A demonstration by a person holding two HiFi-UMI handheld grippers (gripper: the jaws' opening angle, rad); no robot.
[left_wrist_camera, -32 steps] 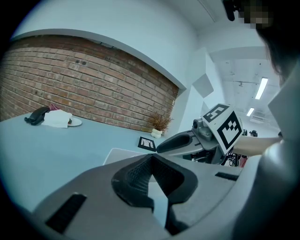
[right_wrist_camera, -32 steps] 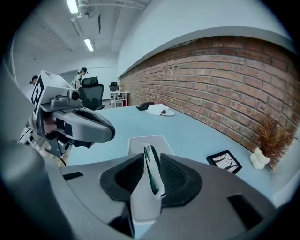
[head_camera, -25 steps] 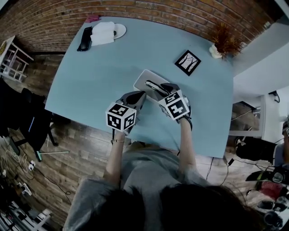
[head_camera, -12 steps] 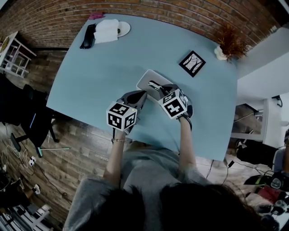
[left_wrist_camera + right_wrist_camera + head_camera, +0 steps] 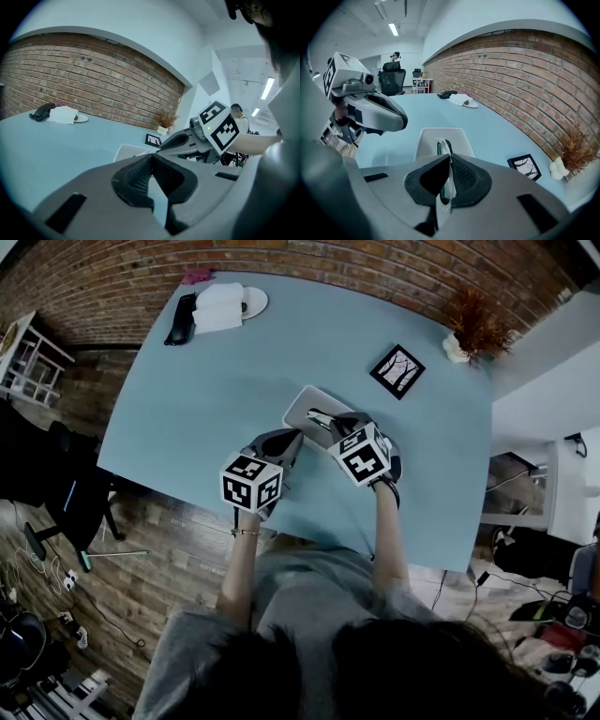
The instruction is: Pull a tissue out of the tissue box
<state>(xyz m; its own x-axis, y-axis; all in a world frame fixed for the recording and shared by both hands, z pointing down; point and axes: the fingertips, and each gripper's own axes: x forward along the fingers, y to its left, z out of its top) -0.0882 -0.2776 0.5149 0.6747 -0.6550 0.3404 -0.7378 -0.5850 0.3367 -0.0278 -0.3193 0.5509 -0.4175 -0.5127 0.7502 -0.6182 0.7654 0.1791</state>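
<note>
Pinching the tissue (image 5: 443, 145): your right gripper (image 5: 449, 158) is closed on the white sheet that sticks up from the slot of the tissue box (image 5: 427, 140), and the sheet runs down between both pads. The box lies flat on the light blue table (image 5: 206, 381), about mid-table and toward the near edge, with the right gripper reaching over its near right end. Your left gripper (image 5: 151, 158) is closed with nothing between its jaws. It sits low, just left of and nearer than the box, tips pointing at the box's near left corner; you can't tell if it touches. At the far left corner of the table there is a plate (image 5: 251, 302) with a white cloth (image 5: 217, 307) on it and a black object (image 5: 178, 321) just left of that. A small framed picture (image 5: 397, 369) lies far and right of the box. A dried plant (image 5: 476, 330) in a white pot stands at the far right edge, by the brick wall (image 5: 394, 263).
</note>
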